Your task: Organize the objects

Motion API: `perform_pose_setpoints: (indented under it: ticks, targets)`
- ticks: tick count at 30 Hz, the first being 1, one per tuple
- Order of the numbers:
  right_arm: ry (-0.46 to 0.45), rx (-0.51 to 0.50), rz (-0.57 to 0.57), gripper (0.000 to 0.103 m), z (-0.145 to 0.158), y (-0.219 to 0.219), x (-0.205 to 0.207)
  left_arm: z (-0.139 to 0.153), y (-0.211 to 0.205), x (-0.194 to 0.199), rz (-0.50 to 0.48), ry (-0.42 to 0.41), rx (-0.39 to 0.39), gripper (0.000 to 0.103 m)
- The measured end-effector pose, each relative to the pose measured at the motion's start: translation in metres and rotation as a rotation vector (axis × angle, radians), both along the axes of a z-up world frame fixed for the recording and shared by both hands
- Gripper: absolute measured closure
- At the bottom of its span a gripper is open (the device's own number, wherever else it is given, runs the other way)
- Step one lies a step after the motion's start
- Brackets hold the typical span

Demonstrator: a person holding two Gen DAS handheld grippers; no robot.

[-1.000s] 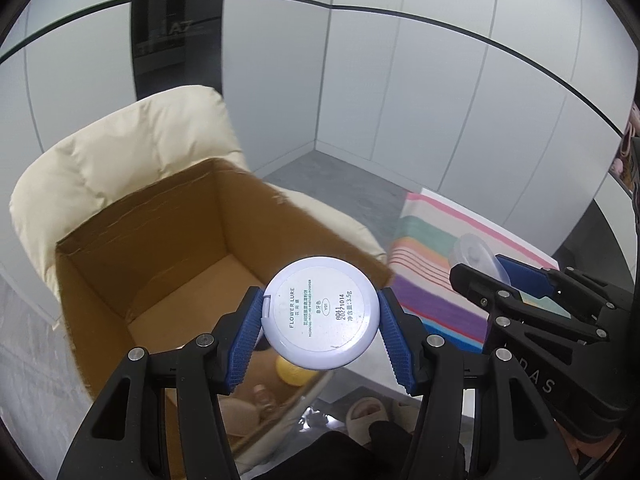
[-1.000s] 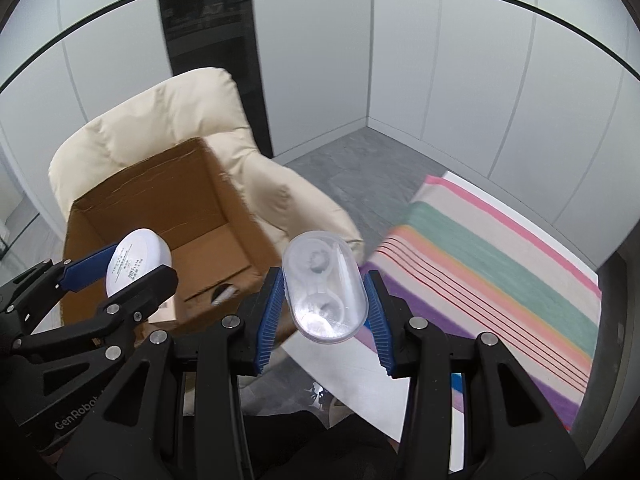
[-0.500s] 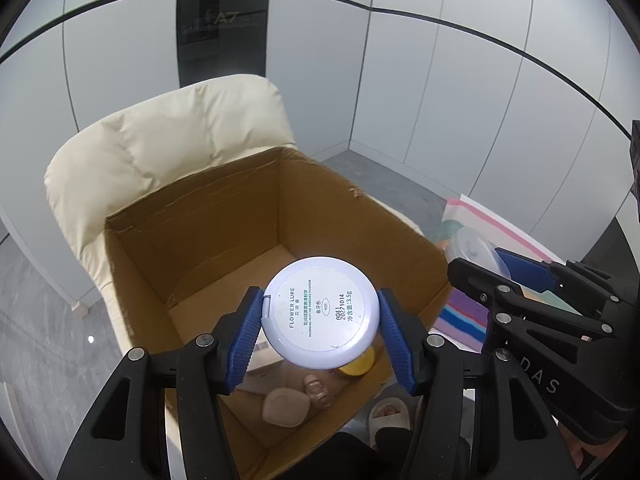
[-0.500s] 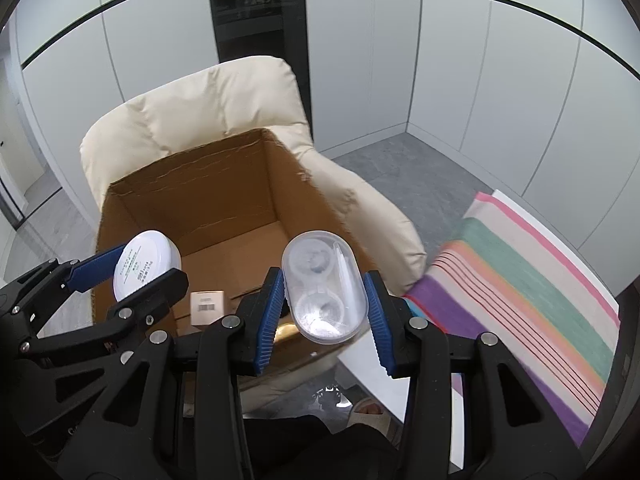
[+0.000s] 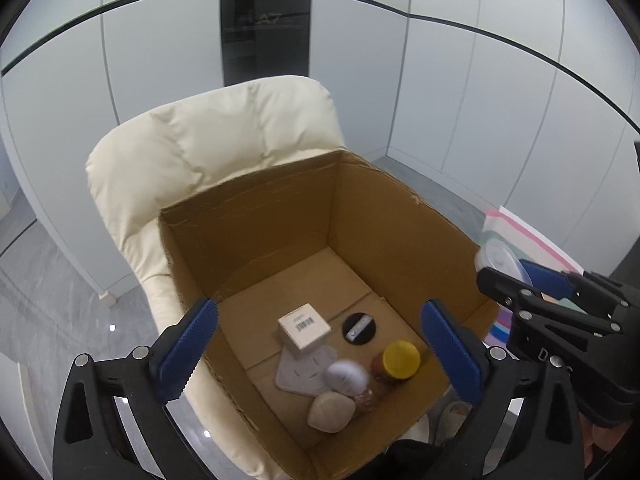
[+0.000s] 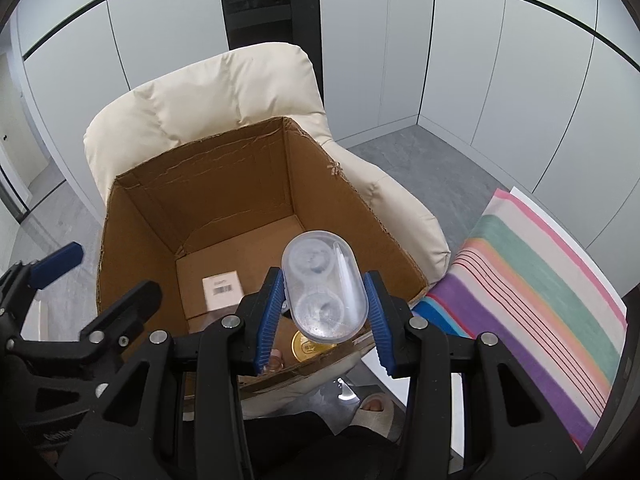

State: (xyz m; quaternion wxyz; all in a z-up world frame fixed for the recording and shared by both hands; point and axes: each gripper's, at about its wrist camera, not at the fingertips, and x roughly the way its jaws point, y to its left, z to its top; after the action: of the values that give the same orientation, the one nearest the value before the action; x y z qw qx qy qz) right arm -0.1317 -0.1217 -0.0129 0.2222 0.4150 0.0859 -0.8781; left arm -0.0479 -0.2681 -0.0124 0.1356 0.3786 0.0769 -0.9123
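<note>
An open cardboard box (image 5: 400,224) stands on a cream armchair (image 5: 224,140). My left gripper (image 5: 320,344) is open and empty above the box. A round white compact (image 5: 346,376), blurred, lies in the box among a small white carton (image 5: 305,330), a black disc (image 5: 359,328), a yellow-lidded jar (image 5: 400,359) and a beige pouch (image 5: 330,412). My right gripper (image 6: 325,312) is shut on a clear oval plastic case (image 6: 324,290), held over the box's near right edge (image 6: 400,260). The case also shows in the left wrist view (image 5: 498,260).
A striped cloth (image 6: 540,280) covers a surface to the right of the armchair (image 6: 208,92). Grey tiled floor (image 5: 40,300) and white wall panels surround the chair. The person's slippered foot (image 6: 372,408) shows below the box.
My left gripper has opened and the white compact has dropped into the box. Both grippers have moved left over the box. The right gripper still holds the clear case.
</note>
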Motion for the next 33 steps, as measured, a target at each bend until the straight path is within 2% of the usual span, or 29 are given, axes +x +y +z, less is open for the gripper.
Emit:
perform_pose_setpoints:
  ticks: [12,14,16,19,22,28,33]
  targets:
    - [-0.009,-0.038,0.053,0.059,-0.008,-0.013,-0.009,0.0,-0.009,0.0,0.046,-0.001,0.006,0.001]
    - [-0.013,-0.047,0.057,0.045,-0.01,-0.014,-0.011,0.0,-0.011,0.0,0.052,-0.001,0.004,0.001]
    - [-0.002,-0.06,0.038,0.025,-0.009,-0.011,-0.013,0.0,-0.013,0.0,0.056,-0.001,0.005,0.001]
    - [0.014,-0.075,-0.005,0.008,-0.003,-0.002,-0.015,0.0,-0.014,-0.001,0.057,-0.003,0.003,0.001]
    - [0.018,-0.079,-0.044,0.002,0.0,0.01,-0.016,-0.001,-0.012,-0.004,0.042,-0.005,0.013,0.001]
    - [0.016,-0.012,-0.118,0.0,-0.002,0.035,-0.017,-0.001,0.002,-0.018,0.014,-0.009,0.018,0.0]
    - [0.007,0.015,-0.162,0.0,-0.003,0.061,-0.02,0.0,0.029,-0.031,-0.029,-0.01,0.004,0.0]
